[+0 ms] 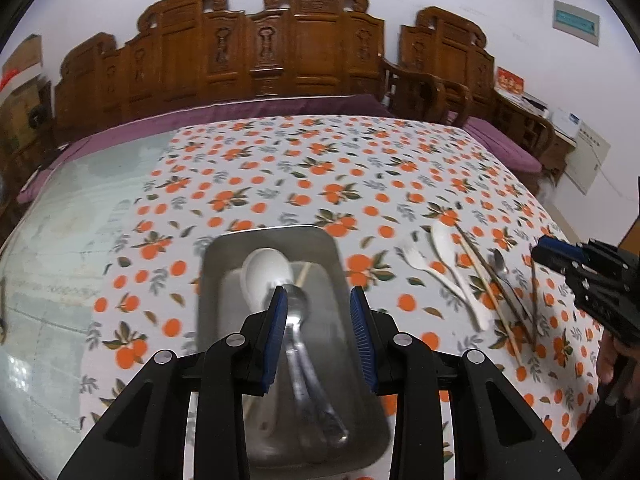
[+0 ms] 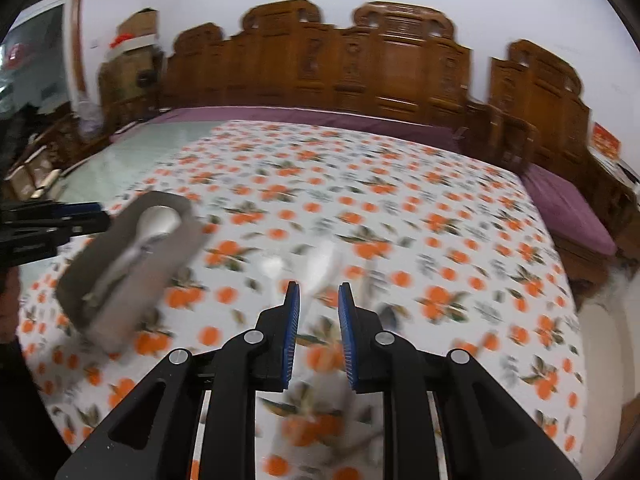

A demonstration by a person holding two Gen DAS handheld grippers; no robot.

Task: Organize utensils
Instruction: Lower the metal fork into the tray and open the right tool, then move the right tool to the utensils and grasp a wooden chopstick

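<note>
left wrist view: my left gripper [image 1: 318, 300] hangs spread over the rectangular steel tray [image 1: 332, 248], collecting the sorted metal spoon [image 1: 298, 308]; my right gripper [image 2: 318, 298], parted and empty, heads for the loose white plastic spoon [image 1: 452, 256].

You see a shiny metal tray [image 1: 336, 256], smooth white plastic spoons [image 1: 448, 244], and carved brown wood [image 1: 280, 48] up top.

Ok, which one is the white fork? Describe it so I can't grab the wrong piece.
On the orange-print tablecloth, look right of the metal tray to the loose row of utensils. The white fork is the leftmost piece there, nearest the tray. It has short tines, unlike the longer white spoon beside it.
</note>
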